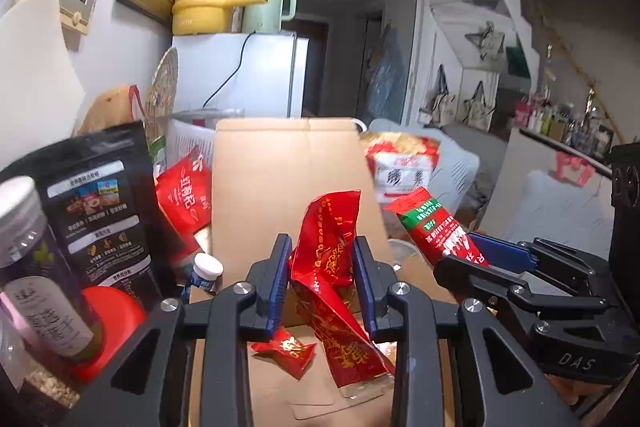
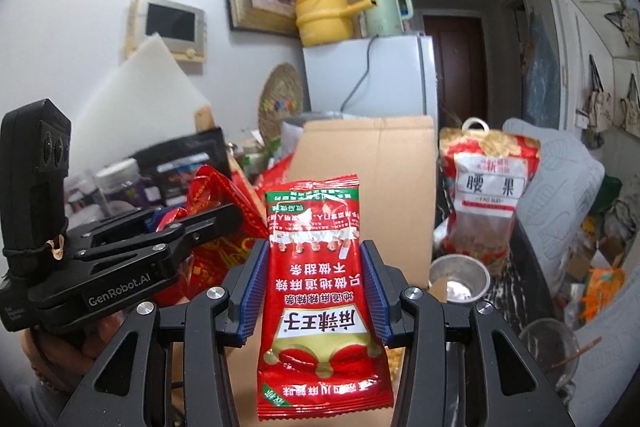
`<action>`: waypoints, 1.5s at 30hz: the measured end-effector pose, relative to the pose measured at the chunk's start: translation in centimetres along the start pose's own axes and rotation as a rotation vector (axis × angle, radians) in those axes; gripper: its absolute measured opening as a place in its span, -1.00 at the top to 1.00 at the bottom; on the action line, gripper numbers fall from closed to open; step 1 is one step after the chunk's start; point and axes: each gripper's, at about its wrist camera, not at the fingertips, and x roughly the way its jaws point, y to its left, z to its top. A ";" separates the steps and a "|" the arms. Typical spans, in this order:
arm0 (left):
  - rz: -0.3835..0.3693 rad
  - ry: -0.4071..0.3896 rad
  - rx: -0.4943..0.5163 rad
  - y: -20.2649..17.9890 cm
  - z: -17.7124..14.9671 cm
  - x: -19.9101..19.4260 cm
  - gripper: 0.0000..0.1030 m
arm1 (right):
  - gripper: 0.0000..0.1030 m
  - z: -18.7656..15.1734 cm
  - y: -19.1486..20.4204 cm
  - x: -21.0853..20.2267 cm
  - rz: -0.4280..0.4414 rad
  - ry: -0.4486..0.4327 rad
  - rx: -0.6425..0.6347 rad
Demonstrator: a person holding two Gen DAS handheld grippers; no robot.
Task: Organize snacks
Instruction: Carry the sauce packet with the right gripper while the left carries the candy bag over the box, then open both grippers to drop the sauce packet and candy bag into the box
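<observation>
Left gripper [image 1: 322,281] is clamped on a crumpled red-and-gold packet [image 1: 334,291]; in the left wrist view we see both blue pads pressing its creased middle, the top sticking up above the fingers and the clear bottom end hanging below, so we hold it mid-body to keep it from folding over. It hangs above an open cardboard box [image 1: 288,163] whose tall back flap stands up right behind it, and we judge the box is where snacks go. A small red sachet [image 1: 286,349] lies on the cardboard below the fingers. Left of the box stand a black pouch [image 1: 102,211], a clear jar [image 1: 38,263] and a red bag [image 1: 186,195], apparently not yet sorted. The right gripper [image 1: 476,259] shows at the right edge, carrying its own snack. In the right wrist view the right gripper [image 2: 314,291] is closed on a red strip pack [image 2: 320,291], pads squeezing its two side edges, printed face towards the camera and upside down, top with the green band well above the fingers; side grip keeps the flat pack upright for dropping in, we think. The box [image 2: 368,163] sits straight ahead, a cashew bag [image 2: 486,195] leans right of it, a steel cup [image 2: 460,277] just below that. Both packs are airborne, neither in the box yet; the left gripper [image 2: 176,223] crosses at left, red packet poking out.
</observation>
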 end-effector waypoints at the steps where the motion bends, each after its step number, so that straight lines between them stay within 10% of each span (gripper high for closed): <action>1: 0.006 0.014 0.001 0.1 -0.2 0.5 0.42 | 0.13 -0.2 -0.2 0.5 -0.002 0.015 0.003; 21: 0.117 0.199 -0.010 1.6 -2.5 6.5 0.40 | 0.12 -3.1 -3.2 6.6 -0.060 0.230 0.089; 28: 0.178 0.180 0.035 1.0 -2.1 5.9 0.38 | 0.01 -3.2 -3.4 6.6 -0.075 0.240 0.103; 33: 0.191 0.210 0.007 1.5 -2.2 6.3 -0.04 | -0.11 -3.0 -3.4 6.1 -0.093 0.232 0.098; 45: 0.181 0.196 0.005 0.6 -1.9 3.5 -0.05 | -0.11 -2.2 -2.2 3.0 -0.100 0.178 0.065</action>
